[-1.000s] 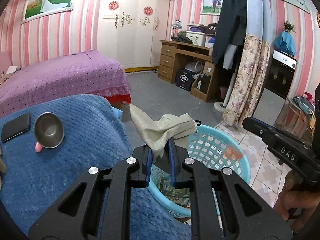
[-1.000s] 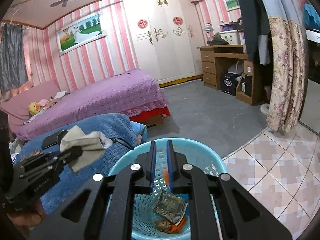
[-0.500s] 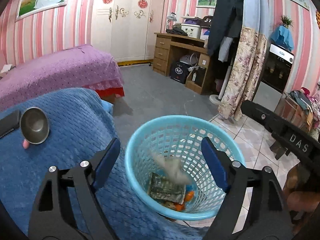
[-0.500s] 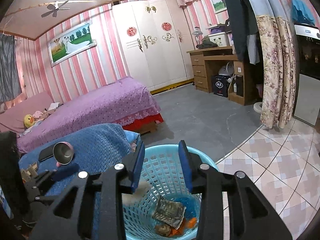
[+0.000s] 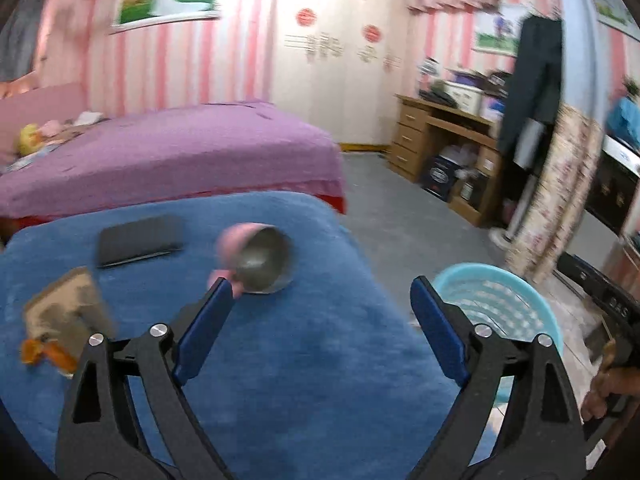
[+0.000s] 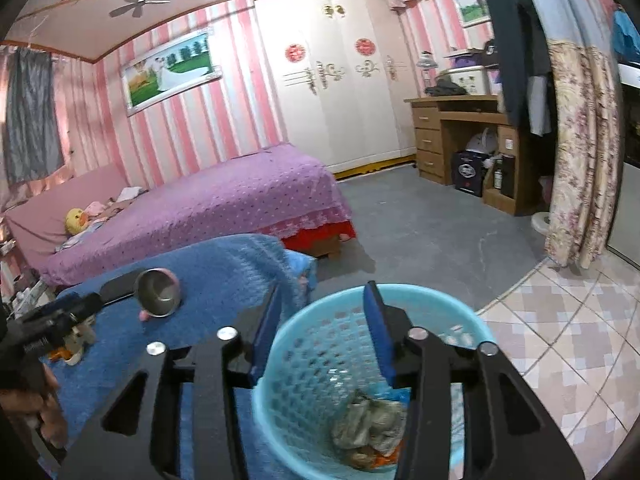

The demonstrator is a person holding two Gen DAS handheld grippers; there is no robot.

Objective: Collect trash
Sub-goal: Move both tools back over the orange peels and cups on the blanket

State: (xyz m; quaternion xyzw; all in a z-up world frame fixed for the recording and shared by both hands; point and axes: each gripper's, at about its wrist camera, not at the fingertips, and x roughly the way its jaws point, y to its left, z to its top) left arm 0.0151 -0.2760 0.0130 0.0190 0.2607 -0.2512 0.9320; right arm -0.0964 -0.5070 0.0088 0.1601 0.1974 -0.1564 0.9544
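Observation:
A light blue mesh basket [image 6: 440, 298] stands on the floor beside the blue-covered table [image 5: 320, 380]. A crumpled beige cloth and wrappers [image 6: 370, 420] lie in its bottom. My right gripper [image 6: 322, 320] hovers over the basket's near rim, jaws opening, nothing between them. My left gripper [image 5: 320, 320] is over the blue cover, jaws opening wide and empty. To its left on the cover lie a brown paper piece [image 5: 68, 312] and an orange wrapper [image 5: 36, 350]. The basket [image 5: 480, 270] sits to its right.
A pink-and-steel cup [image 5: 260, 258] lies on its side mid-table, with a black phone [image 5: 140, 234] behind it. A purple bed [image 5: 180, 152] is beyond, a wooden desk [image 6: 460, 120] and hanging clothes at right. A hand grips each tool.
My left gripper let the beige cloth drop into the basket, opened wide and swung left over the table. My right gripper went from shut to partly open above the basket.

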